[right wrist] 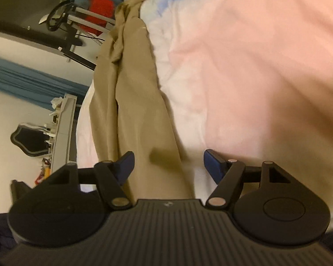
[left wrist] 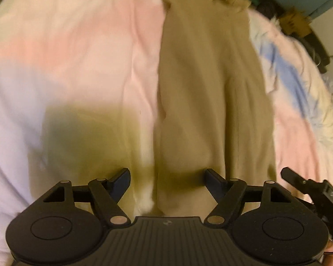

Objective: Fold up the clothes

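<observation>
A long tan garment (left wrist: 211,88) lies stretched out on a pink, white and blue bedspread (left wrist: 77,44), running away from me. My left gripper (left wrist: 167,176) hangs over its near end, open, with the garment's left edge between the fingers and no pad pressing on it. Part of the other gripper (left wrist: 299,181) shows at the right edge. In the right wrist view the same garment (right wrist: 133,110) runs up the frame along the bed's side. My right gripper (right wrist: 169,161) is open above it, the cloth passing between the fingers without being pinched.
The bedspread (right wrist: 255,66) fills most of both views. Beyond the bed's edge, in the tilted right wrist view, are blue curtains (right wrist: 33,77), a dark desk with a stand (right wrist: 62,22), a red object (right wrist: 100,11) and a cluttered shelf (right wrist: 60,133).
</observation>
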